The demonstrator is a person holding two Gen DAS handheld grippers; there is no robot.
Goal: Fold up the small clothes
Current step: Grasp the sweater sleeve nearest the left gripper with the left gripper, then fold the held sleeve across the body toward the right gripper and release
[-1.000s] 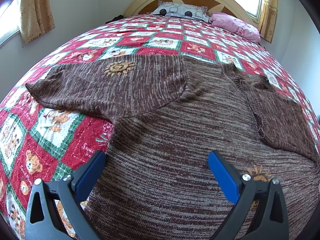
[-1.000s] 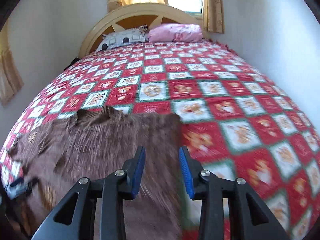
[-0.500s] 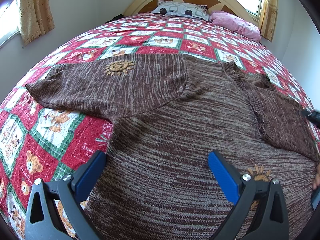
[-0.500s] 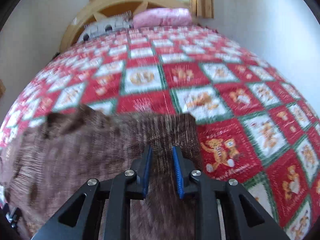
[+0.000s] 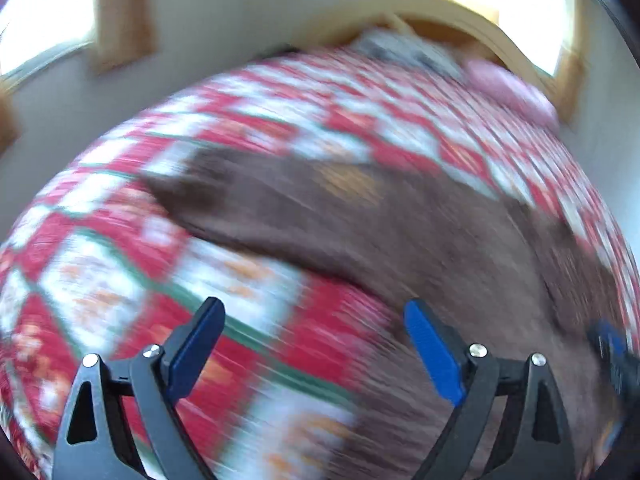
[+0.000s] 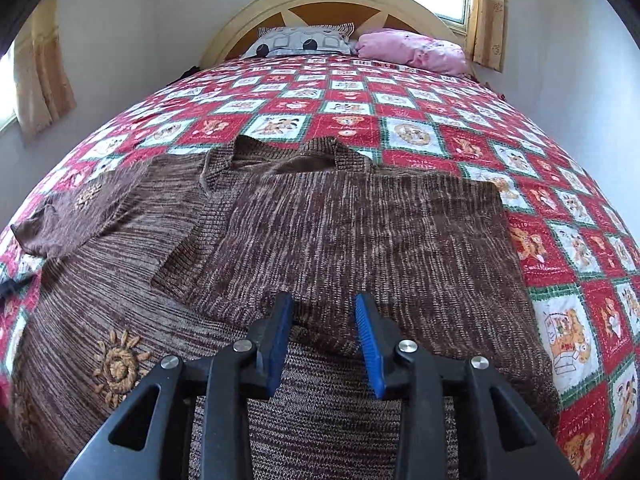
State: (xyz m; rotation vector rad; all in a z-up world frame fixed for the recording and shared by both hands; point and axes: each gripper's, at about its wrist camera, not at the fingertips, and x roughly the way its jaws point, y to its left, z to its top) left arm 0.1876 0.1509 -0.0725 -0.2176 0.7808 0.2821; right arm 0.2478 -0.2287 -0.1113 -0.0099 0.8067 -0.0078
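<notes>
Since a second ago the right sleeve has been folded across the sweater's body, and the left view has swung sideways into blur.

Brown sweater (image 6: pixel 320 240) lies flat on the checked quilt (image 6: pixel 460 120), collar toward the headboard, its long axis running away from both grippers. Right gripper (image 6: pixel 324 340) hovers above the folded panel's near edge; its jaws have just been opening, partly apart, with knit below them but nothing pinched. Left gripper (image 5: pixel 312 344) stands wide and empty, half over quilt, half over the sweater's side. Left sleeve (image 6: pixel 80 212) still spreads outward, up and left of those fingers, nearer the left hand; folding it looks like the next step.
</notes>
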